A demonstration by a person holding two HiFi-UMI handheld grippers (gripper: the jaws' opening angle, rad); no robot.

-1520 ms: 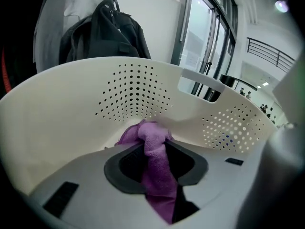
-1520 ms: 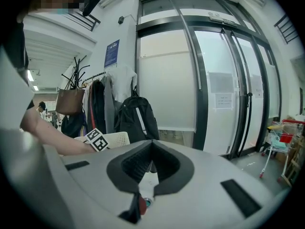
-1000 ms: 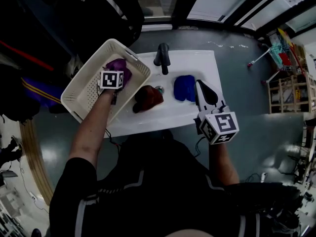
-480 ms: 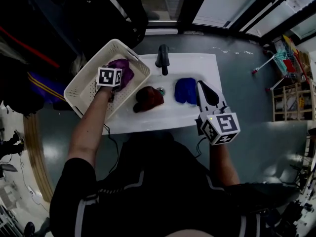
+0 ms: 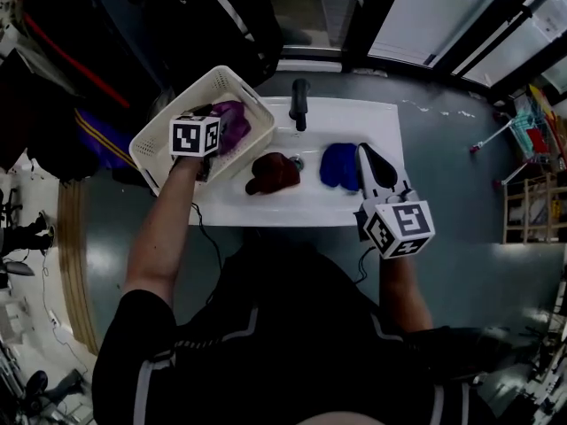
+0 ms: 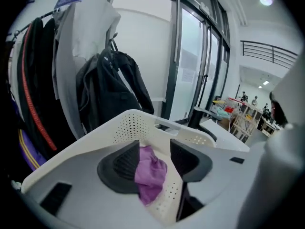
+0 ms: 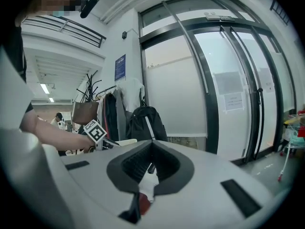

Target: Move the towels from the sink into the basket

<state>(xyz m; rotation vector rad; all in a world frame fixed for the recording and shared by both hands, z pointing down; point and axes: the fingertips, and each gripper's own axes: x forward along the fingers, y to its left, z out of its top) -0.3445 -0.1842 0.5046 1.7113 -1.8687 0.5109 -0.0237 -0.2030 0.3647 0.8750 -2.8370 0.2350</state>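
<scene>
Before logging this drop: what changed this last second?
The left hand-held gripper rose off the purple towel, jaws just opened then eased in; the towel lies free in the basket. The red towel and blue towel remain in the sink, right hand-held gripper beside them.

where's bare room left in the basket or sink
Basket: bare floor at its left end, between the purple towel and the left wall. Sink: a bare strip along the near rim. Crowded mid-sink, with the red towel and blue towel side by side.
</scene>
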